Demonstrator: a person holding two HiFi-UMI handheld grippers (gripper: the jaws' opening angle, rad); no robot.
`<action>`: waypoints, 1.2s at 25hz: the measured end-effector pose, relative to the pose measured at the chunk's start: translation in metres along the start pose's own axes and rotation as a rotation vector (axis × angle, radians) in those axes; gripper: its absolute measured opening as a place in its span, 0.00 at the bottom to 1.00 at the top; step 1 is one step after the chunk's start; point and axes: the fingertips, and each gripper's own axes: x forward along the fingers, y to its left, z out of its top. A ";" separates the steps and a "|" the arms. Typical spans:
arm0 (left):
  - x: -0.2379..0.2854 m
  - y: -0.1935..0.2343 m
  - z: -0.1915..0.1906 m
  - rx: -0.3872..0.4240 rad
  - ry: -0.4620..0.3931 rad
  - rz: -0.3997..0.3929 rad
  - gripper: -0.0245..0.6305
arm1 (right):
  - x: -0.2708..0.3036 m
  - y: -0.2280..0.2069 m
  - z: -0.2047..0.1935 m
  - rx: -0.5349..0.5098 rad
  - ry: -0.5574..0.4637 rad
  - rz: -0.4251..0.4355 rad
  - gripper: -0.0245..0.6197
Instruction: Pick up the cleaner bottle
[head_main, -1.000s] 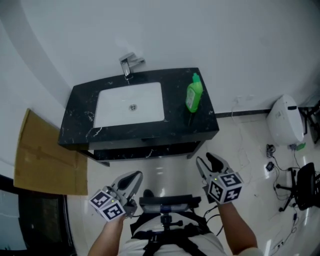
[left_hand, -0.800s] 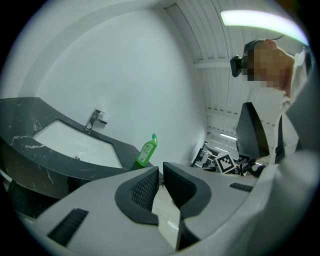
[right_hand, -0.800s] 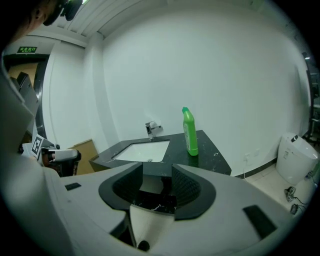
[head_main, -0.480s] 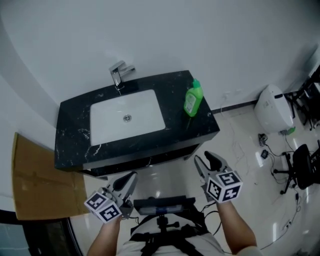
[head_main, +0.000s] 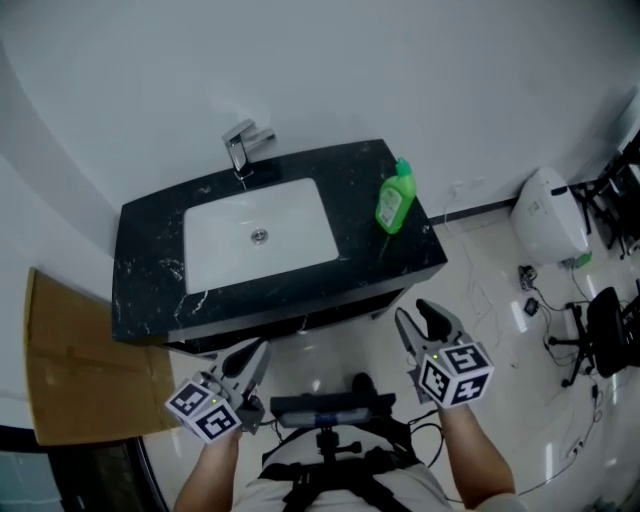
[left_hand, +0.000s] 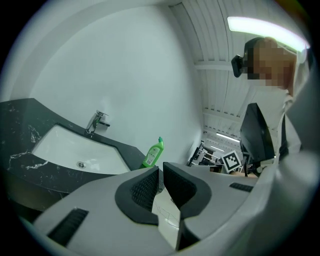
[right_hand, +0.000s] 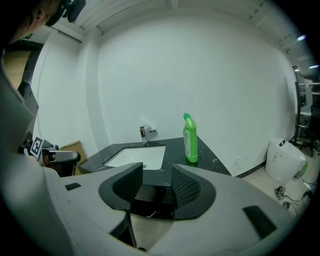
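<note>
Green cleaner bottle upright on the black counter, at three o'clock of the white basin and near the counter's right end. Long axis vertical, cap toward the ceiling. Faucet at twelve o'clock of the basin. Left gripper at seven o'clock in the head view, in front of the counter, well apart from the bottle; jaws drawn almost together, only a thin slit between the pads, nothing in it. Right gripper at five o'clock, jaws moderately spread and empty, aimed at the counter, bottle at one o'clock beyond them.
</note>
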 end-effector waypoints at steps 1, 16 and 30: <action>0.002 0.001 0.001 -0.004 -0.005 0.004 0.07 | 0.001 -0.002 0.005 -0.012 -0.006 0.002 0.33; 0.054 -0.008 0.010 -0.003 -0.027 0.044 0.07 | 0.014 -0.061 0.032 -0.008 -0.026 0.004 0.33; 0.105 -0.026 -0.004 -0.023 -0.043 0.123 0.07 | 0.045 -0.101 0.038 -0.058 0.003 0.109 0.33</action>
